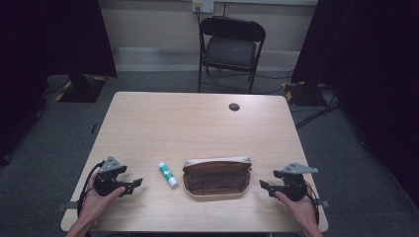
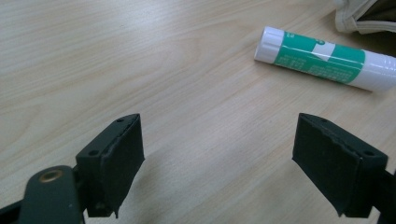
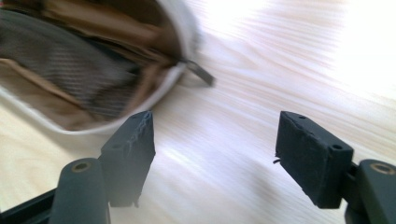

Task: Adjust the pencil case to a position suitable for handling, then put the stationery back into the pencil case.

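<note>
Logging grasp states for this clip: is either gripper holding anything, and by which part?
Nothing is held. The left gripper and right gripper both stand open over bare table.

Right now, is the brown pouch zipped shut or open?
Open. The pouch gapes wide, showing its brown lining in the high view, and the zipper pull hangs loose at its end.
</note>
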`<act>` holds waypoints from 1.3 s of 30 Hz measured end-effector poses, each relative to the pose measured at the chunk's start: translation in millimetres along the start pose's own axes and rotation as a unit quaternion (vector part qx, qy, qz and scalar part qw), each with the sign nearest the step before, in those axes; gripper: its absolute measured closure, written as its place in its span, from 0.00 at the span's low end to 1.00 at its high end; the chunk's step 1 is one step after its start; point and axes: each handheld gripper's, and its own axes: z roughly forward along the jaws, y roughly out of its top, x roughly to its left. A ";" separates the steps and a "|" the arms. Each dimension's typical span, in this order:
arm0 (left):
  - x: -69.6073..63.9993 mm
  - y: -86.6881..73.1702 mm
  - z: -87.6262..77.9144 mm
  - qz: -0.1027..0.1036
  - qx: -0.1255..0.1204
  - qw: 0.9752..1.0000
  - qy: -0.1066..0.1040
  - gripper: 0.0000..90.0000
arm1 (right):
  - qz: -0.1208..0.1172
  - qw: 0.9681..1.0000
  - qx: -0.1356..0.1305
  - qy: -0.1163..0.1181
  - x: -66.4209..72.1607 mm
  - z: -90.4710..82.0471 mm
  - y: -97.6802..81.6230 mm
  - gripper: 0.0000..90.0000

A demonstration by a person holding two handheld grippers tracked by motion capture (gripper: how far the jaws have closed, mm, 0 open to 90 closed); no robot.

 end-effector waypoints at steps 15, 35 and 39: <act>-43.8 28.8 2.0 0.054 -0.025 0.997 -0.053 0.23 | -0.007 0.997 0.037 -0.063 -9.5 22.0 -8.6 0.23; -60.3 53.0 28.8 0.012 -0.006 0.996 -0.088 0.47 | -0.004 0.998 0.022 -0.064 -12.4 23.3 -12.1 0.18; -60.9 54.2 38.1 0.003 -0.006 0.998 -0.064 0.39 | -0.004 0.998 0.023 -0.064 -12.5 23.5 -11.8 0.18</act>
